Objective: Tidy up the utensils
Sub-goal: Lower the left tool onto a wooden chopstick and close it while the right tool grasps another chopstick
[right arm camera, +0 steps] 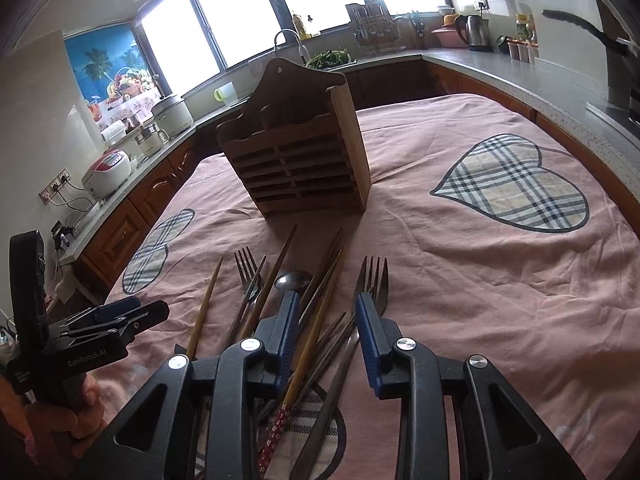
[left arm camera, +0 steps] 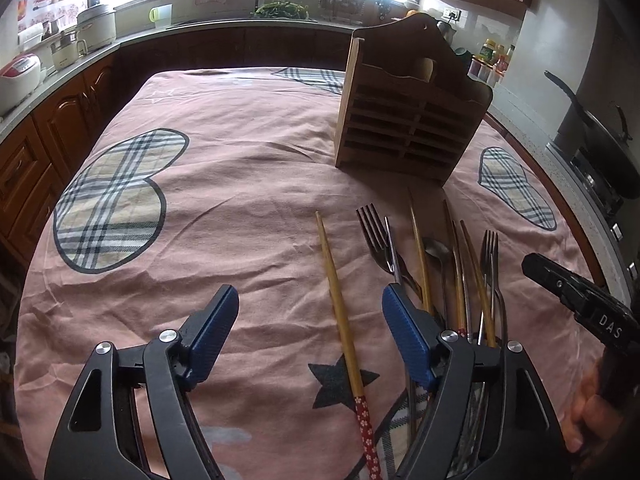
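Pink tablecloth point(left arm camera: 248, 184); both grippers gaping, apparently hovering low over utensils point(right arm camera: 316, 300).

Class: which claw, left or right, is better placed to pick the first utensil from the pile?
Right. The right claw hangs open directly over the utensil pile. The left claw, also open, straddles only the lone chopstick beside it.

1. Your left gripper point(left arm camera: 310, 320) has bare pink cloth point(left arm camera: 248, 168) ahead and to its left, out to the worktop's left edge.
2. A lone chopstick point(left arm camera: 340, 308) lies between its spread fingers.
3. The utensil pile point(right arm camera: 304, 304) crowds your right gripper point(right arm camera: 328, 316).
4. The wooden holder point(right arm camera: 304, 152) blocks straight ahead; the cloth toward the worktop's right edge is free.
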`<state>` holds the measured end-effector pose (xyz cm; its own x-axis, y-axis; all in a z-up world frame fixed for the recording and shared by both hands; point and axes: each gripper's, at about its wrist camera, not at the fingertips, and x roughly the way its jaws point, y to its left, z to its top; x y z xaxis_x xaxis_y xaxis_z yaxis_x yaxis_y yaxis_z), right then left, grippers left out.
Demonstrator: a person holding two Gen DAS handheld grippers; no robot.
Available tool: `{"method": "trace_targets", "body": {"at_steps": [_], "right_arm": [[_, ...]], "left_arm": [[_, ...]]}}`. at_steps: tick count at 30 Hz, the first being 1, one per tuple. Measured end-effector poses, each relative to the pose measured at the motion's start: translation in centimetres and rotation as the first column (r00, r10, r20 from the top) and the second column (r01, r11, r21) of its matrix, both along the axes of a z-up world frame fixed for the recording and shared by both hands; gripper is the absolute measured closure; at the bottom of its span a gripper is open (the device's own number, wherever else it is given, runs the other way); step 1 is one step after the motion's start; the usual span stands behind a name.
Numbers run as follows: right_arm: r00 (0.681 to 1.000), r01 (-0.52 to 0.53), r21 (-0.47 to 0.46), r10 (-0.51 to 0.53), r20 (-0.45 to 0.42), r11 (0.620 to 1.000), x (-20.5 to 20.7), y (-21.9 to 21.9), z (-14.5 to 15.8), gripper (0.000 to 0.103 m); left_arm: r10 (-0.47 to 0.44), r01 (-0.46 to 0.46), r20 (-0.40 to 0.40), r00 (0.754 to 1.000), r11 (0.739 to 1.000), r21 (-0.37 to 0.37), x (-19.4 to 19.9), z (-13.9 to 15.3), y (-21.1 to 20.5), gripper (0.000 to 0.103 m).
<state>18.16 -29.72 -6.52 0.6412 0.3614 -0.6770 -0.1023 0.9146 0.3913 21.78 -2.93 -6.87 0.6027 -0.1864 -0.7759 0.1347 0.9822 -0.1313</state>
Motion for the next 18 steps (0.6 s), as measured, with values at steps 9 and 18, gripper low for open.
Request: {"method": "trace_targets", "body": {"at_steps": [9, 18], "right_arm": [[0.992, -0.026, 0.013, 0.027, -0.123, 1.0, 5.5, 1.1, -3.0, 0.084], [0.982, -0.028, 0.04, 0.035, -0.184, 0.999, 7.8, 0.4, -4.5, 0.094]], "left_arm": [[-0.018, 0.018, -0.076, 0.997, 1.0, -0.012, 5.1, -1.8, -0.4, 0.043], [-0.046, 0.047, -0.105, 0.993, 0.999, 0.01, 7.4, -3.0, -1.5, 0.07]]}}
